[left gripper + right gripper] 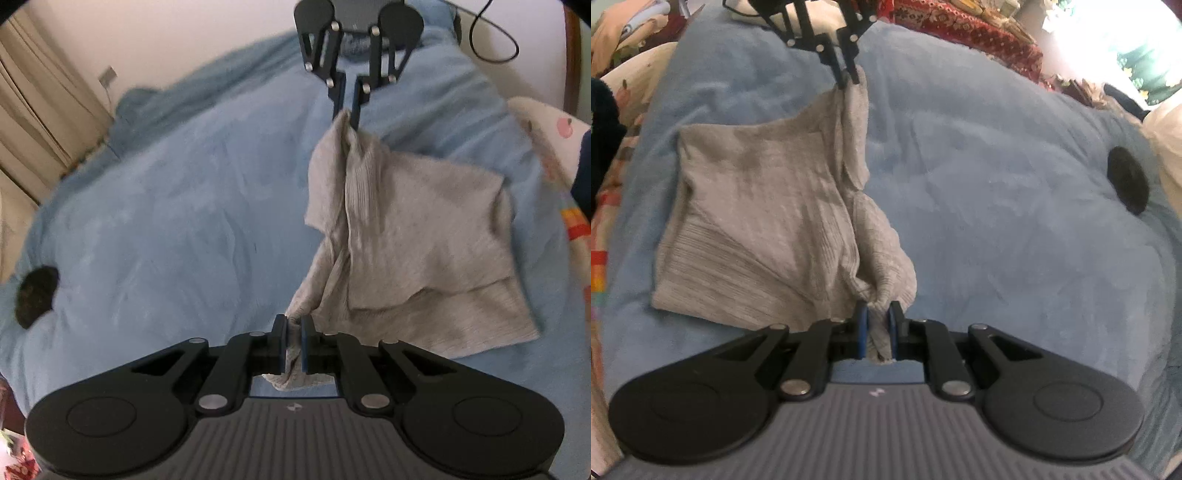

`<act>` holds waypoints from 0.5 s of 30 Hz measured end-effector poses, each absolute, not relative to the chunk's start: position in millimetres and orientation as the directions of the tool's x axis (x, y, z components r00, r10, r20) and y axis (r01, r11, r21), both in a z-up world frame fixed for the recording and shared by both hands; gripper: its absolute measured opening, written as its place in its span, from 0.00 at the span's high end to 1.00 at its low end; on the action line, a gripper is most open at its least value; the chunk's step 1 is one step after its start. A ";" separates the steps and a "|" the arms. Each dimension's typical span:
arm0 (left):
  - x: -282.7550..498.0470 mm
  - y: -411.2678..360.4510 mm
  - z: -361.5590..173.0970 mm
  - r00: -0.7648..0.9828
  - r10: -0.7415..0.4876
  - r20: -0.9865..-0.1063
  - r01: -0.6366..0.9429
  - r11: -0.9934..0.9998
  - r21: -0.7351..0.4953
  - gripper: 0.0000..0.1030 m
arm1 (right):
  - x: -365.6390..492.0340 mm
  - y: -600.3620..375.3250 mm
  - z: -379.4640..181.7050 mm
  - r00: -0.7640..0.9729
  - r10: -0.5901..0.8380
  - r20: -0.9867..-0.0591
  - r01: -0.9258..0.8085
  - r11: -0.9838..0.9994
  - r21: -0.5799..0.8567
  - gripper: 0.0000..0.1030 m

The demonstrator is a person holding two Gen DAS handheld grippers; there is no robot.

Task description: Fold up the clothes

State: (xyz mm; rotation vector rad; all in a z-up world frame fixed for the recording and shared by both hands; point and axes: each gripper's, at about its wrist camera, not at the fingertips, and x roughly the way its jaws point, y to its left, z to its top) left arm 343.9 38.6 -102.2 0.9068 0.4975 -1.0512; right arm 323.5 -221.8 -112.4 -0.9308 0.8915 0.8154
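- The grey garment lies partly on the blue blanket and is partly lifted along one edge, which is strung between the two grippers.
- Left gripper: jaws clamped on a bunched corner of the garment, at 6 o'clock in the left wrist view; cloth pokes out behind the pads.
- Right gripper: likewise closed on the opposite corner, at 6 o'clock in its own view. Each gripper sees the other at 12 o'clock.
- From the left view the body of the garment spreads toward 3 o'clock; from the right view, toward 9 o'clock, with layers already overlapped.
- Handling, as I judge it: a ribbed knit, soft and limp, light, not slippery, not fragile. It sags and creases between the grips, so it will not hold a line unless kept taut.
- Best holds look like the corners or hem, where the ribbing is thicker; a shallow pinch of a single layer could slip out.
- A black round thing sits on the blanket at 9 o'clock, well apart.
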 end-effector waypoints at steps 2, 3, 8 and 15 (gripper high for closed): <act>328.0 40.8 -92.3 0.451 -0.532 -0.717 0.889 0.195 0.415 0.93 | 315.6 -213.2 -101.1 0.413 0.192 -0.890 -0.873 0.362 -0.327 0.88; 320.1 42.0 -87.6 0.454 -0.535 -0.713 0.887 0.192 0.420 0.93 | 310.9 -211.4 -96.7 0.416 0.193 -0.889 -0.872 0.362 -0.330 0.88; 298.8 45.0 -77.6 0.468 -0.539 -0.700 0.877 0.190 0.441 0.93 | 304.3 -207.7 -85.0 0.401 0.204 -0.893 -0.870 0.389 -0.302 0.88; 299.5 44.1 -82.2 0.477 -0.535 -0.697 0.875 0.210 0.437 0.93 | 294.9 -202.5 -68.7 0.379 0.221 -0.899 -0.866 0.425 -0.261 0.88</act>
